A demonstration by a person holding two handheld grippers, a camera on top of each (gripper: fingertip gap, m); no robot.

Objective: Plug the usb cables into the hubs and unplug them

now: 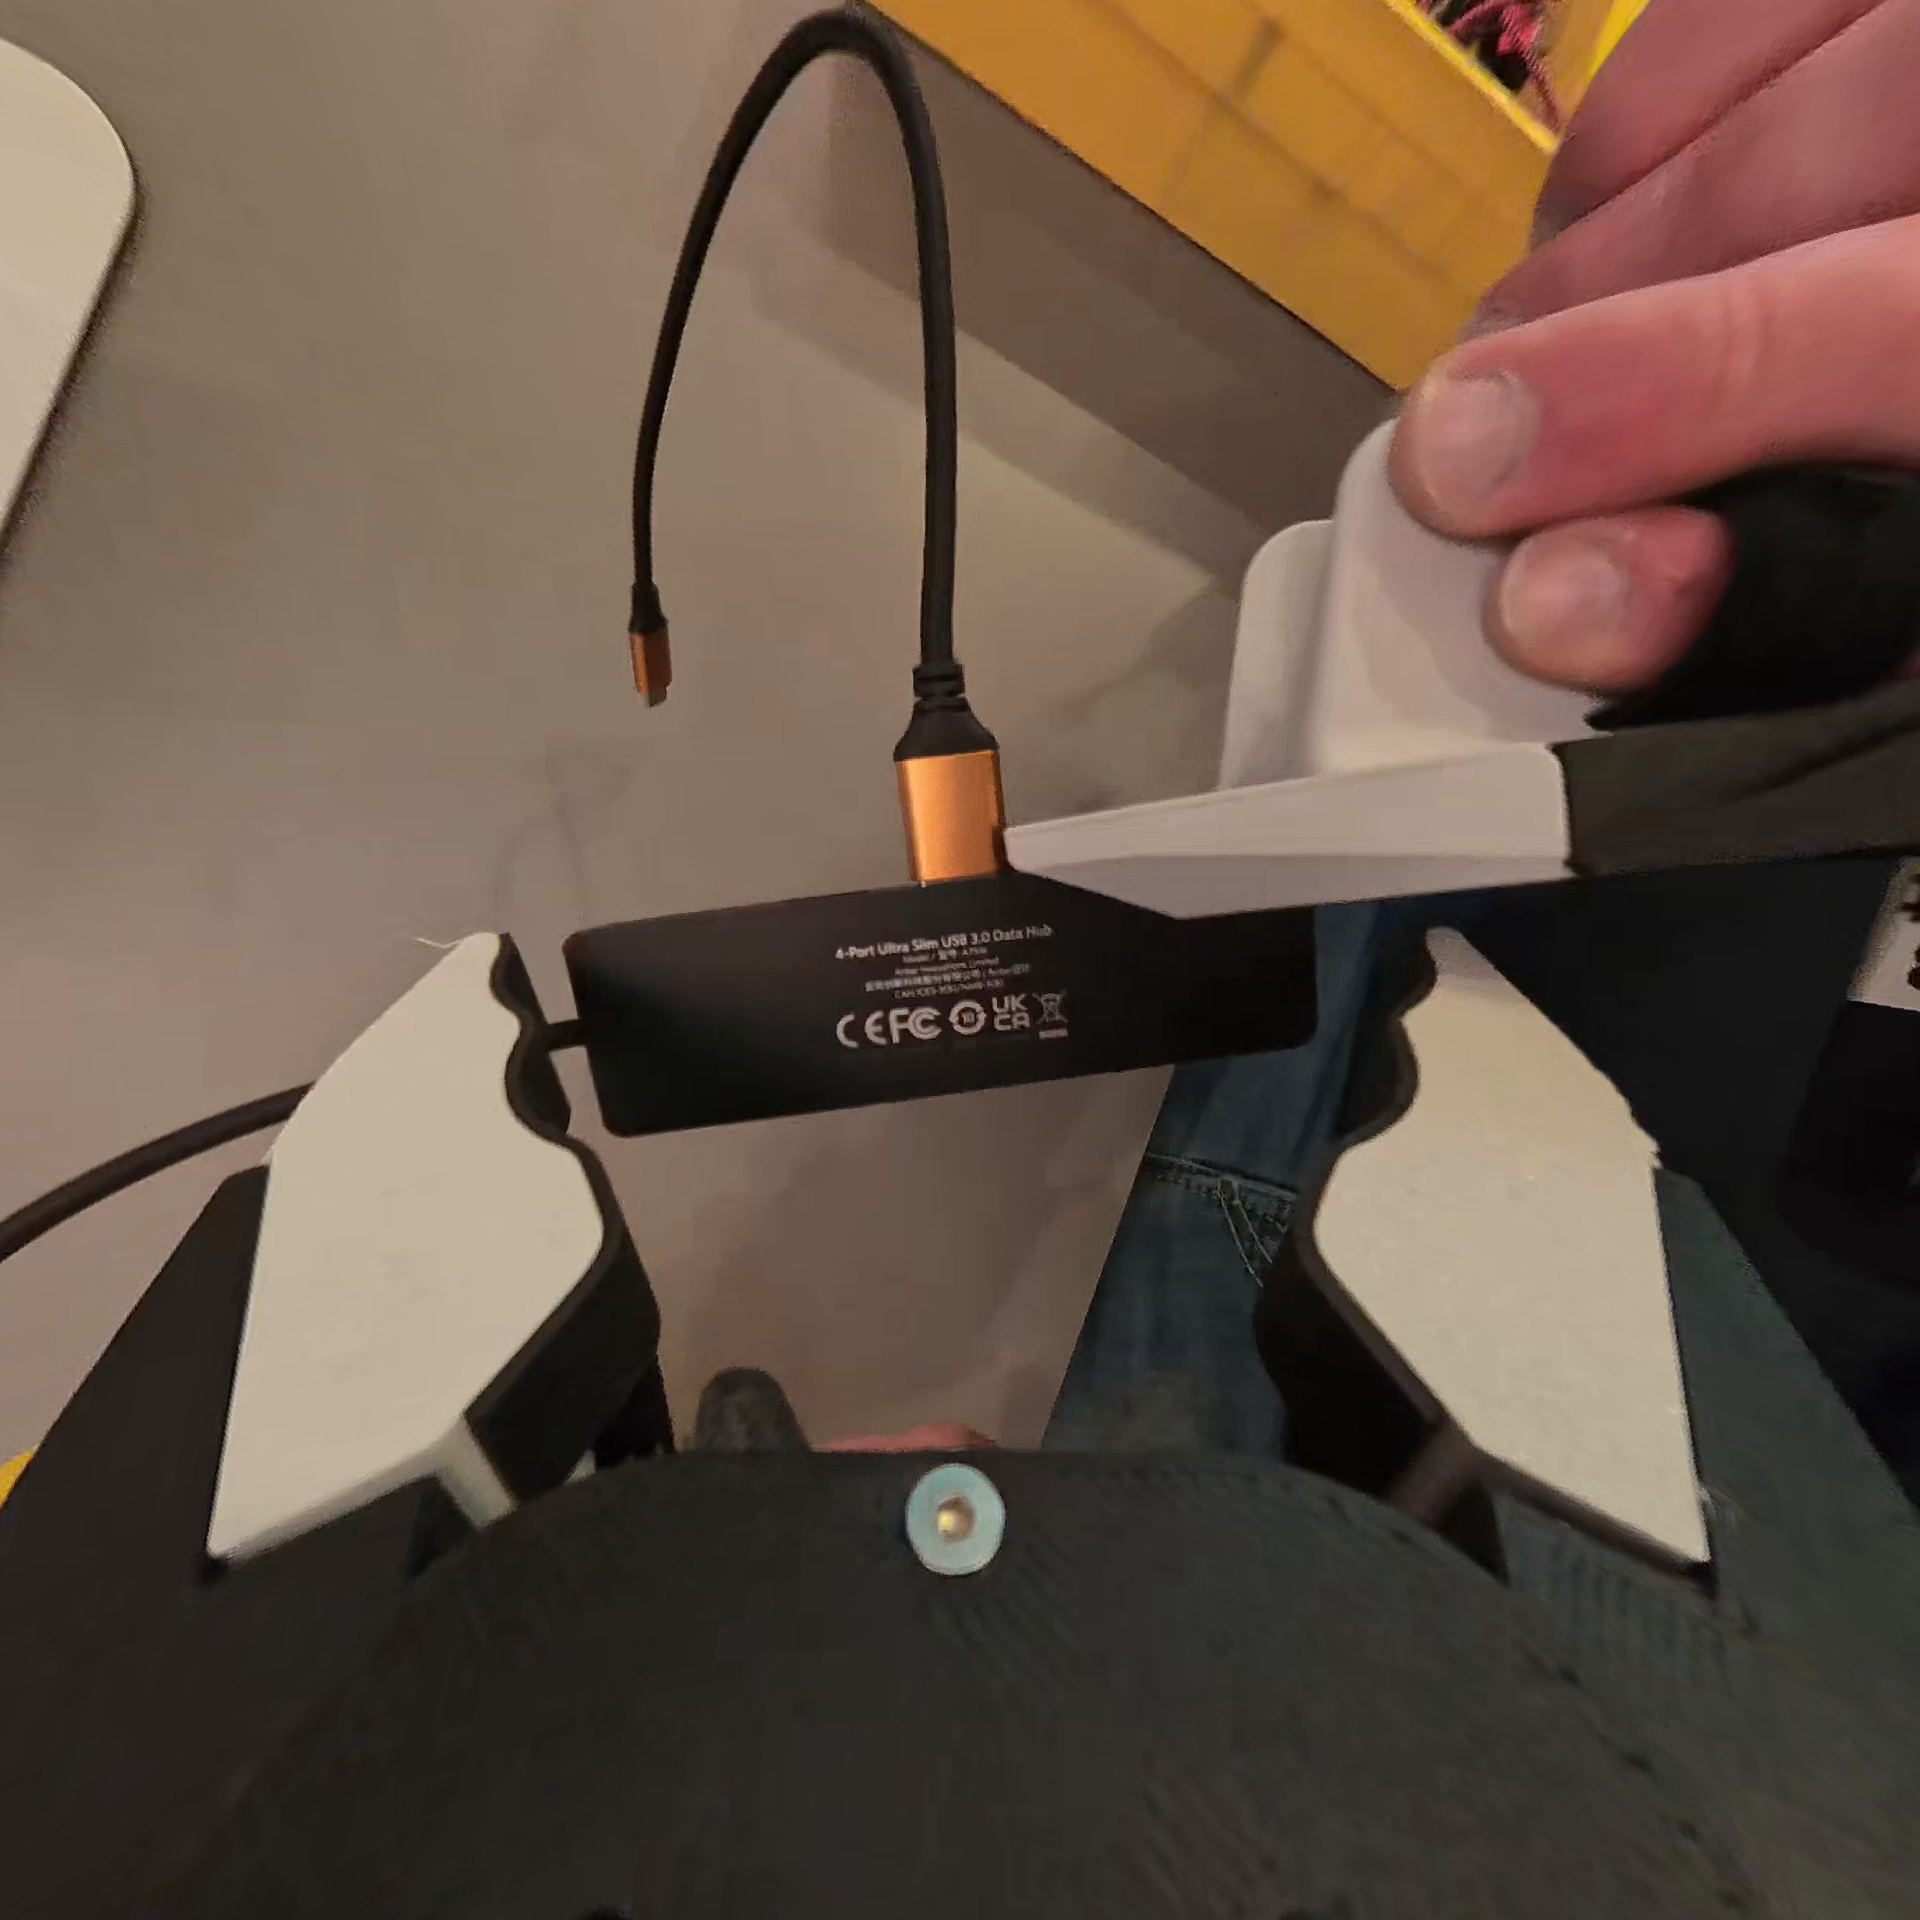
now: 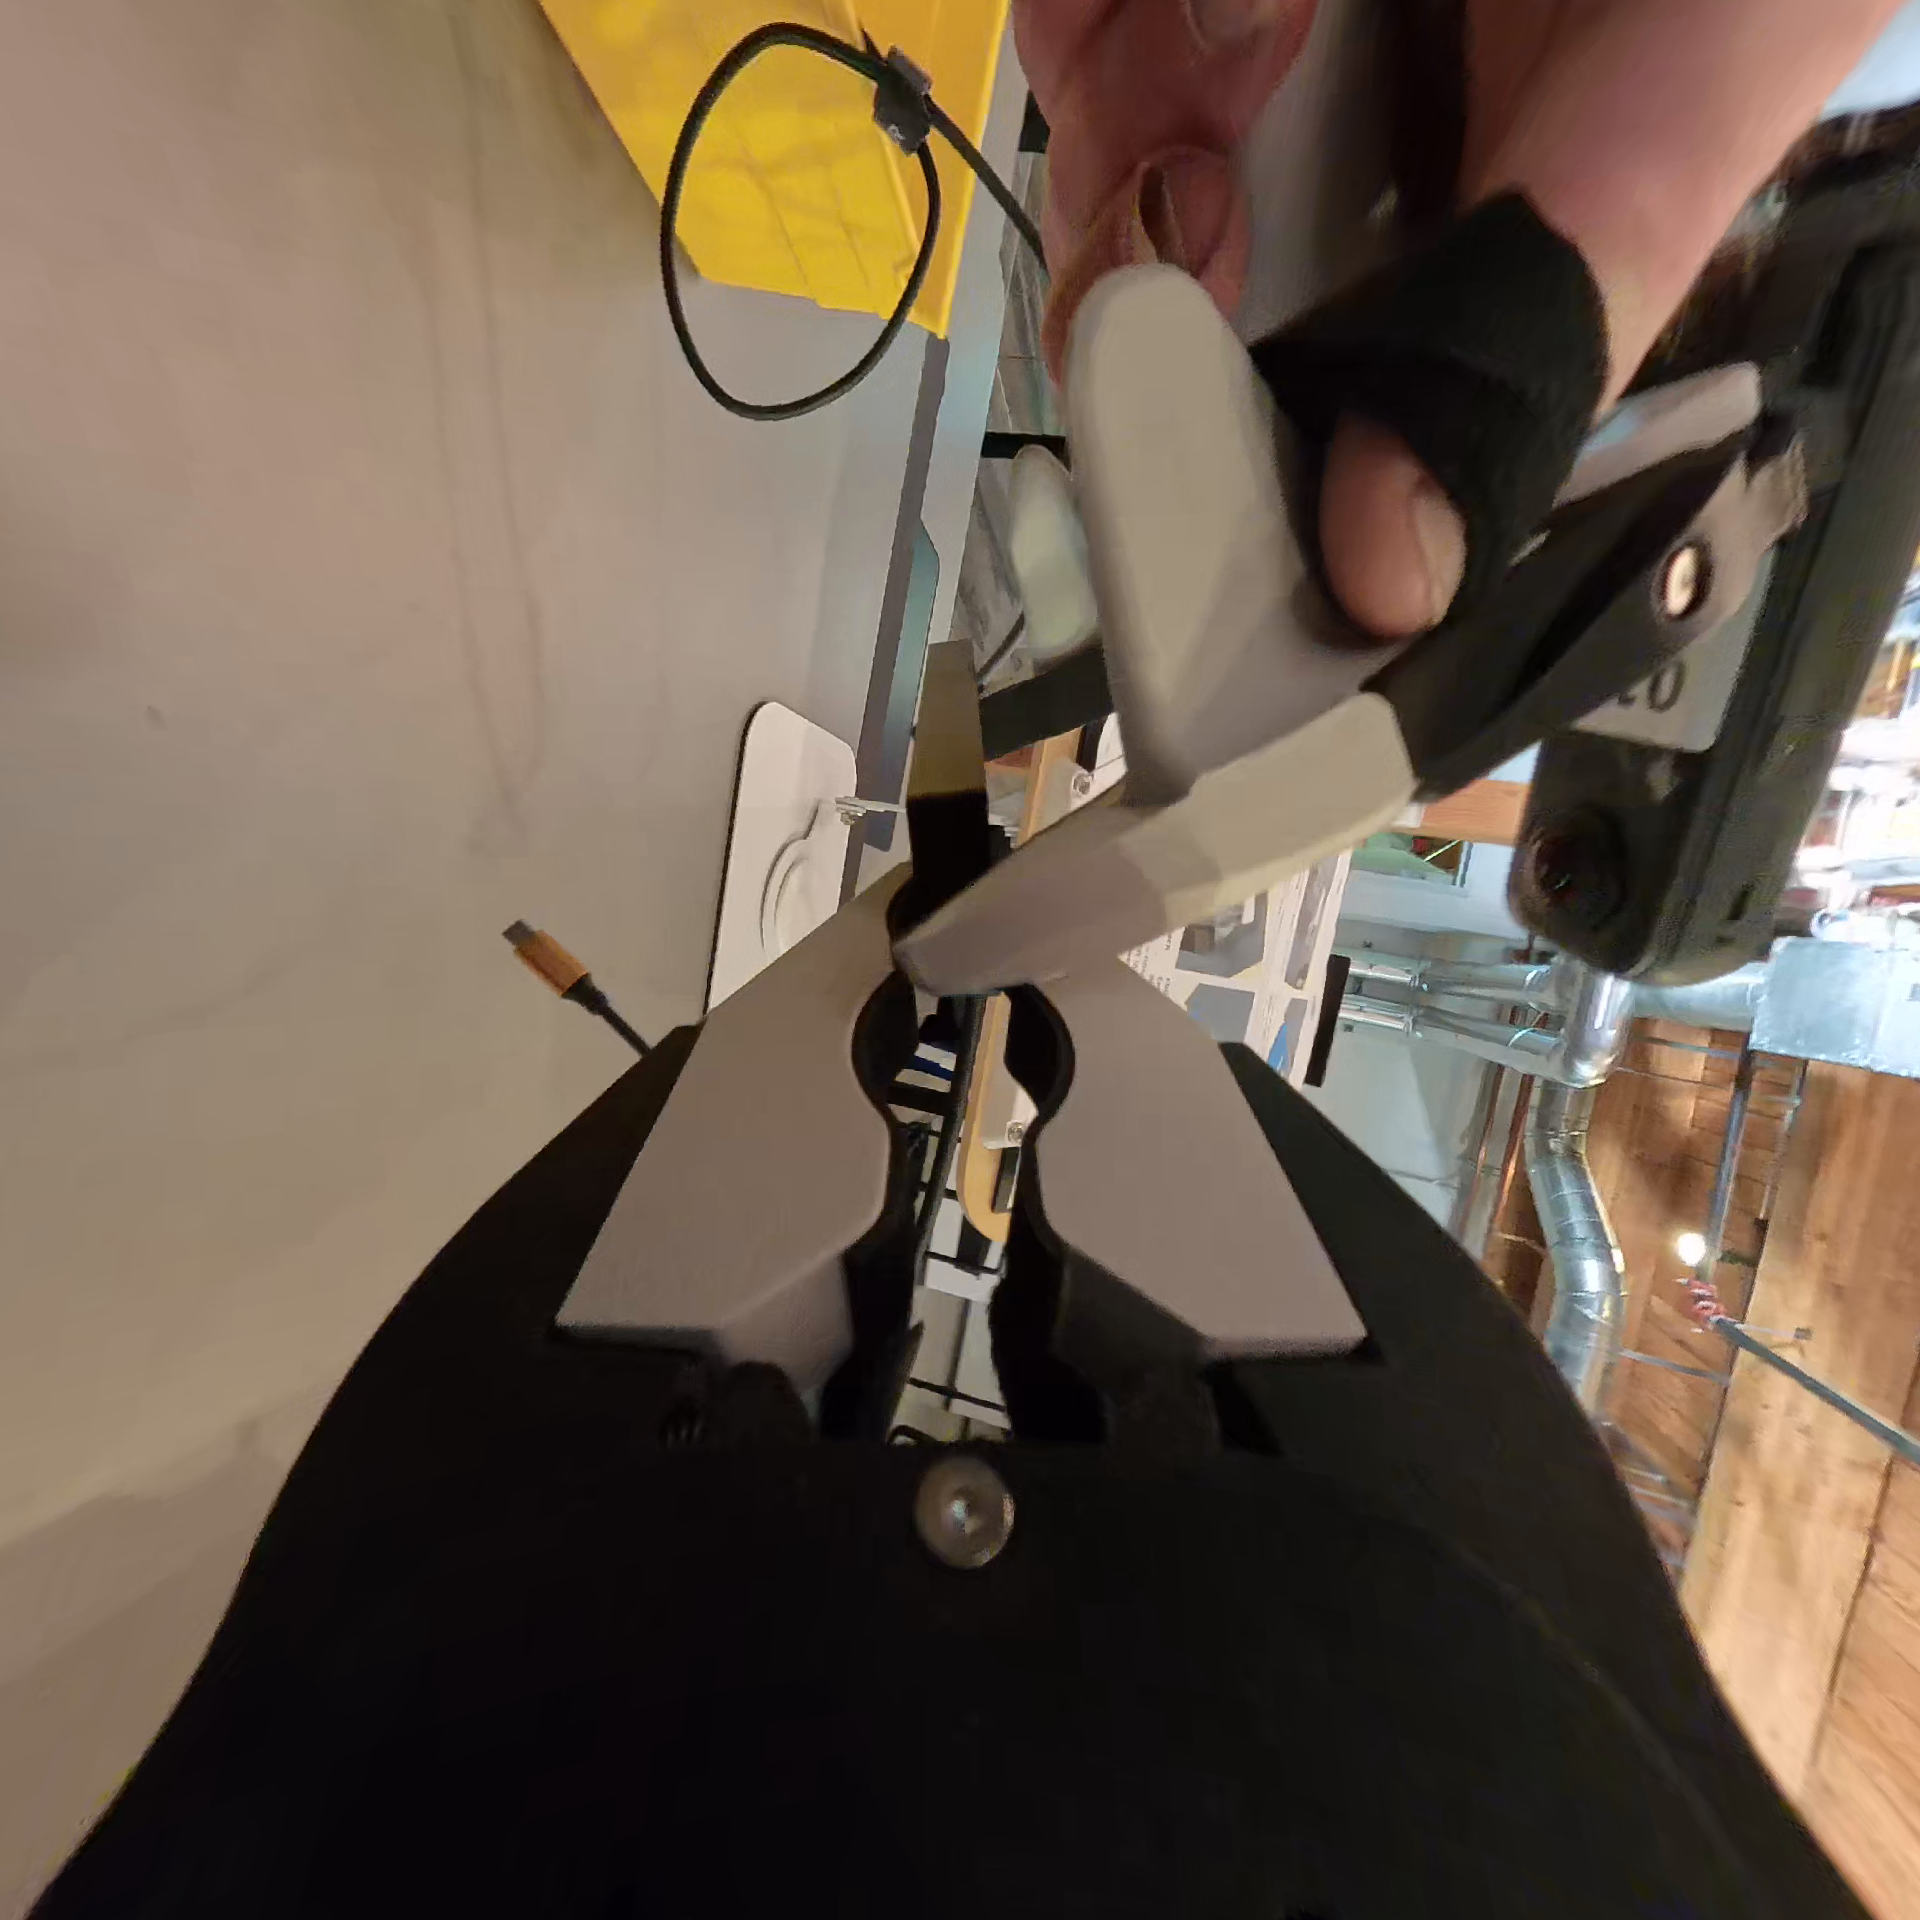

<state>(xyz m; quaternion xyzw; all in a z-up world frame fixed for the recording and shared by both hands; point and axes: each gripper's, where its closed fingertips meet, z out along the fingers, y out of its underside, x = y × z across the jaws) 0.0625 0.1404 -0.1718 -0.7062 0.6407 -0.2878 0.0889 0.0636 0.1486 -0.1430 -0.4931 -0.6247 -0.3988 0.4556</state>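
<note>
A black usb hub (image 1: 935, 1029) hangs in the air, label side towards the left wrist camera. The orange plug (image 1: 948, 821) of a black braided cable (image 1: 935, 312) sits in its top edge. The cable's free orange end (image 1: 649, 660) dangles, and also shows in the right wrist view (image 2: 545, 956). My left gripper (image 1: 966, 940) is open wide around the hub's length, with a small gap at the right end. My right gripper (image 1: 1013, 852) comes in from the right, shut on the hub's upper edge beside the plug. In its own view (image 2: 940, 945) its fingers are nearly together, partly hidden by a left-gripper finger (image 2: 1091, 883).
The grey table (image 1: 364, 520) lies beyond, its edge under the hub, with a person's jeans (image 1: 1195, 1247) below. A yellow bin (image 1: 1195, 156) stands at the back. A white pad (image 1: 52, 260) lies at the left. A tied black cable loop (image 2: 790, 229) lies by the bin. The hub's own cable (image 1: 156, 1153) trails left. My left and right fingertips are right by each other.
</note>
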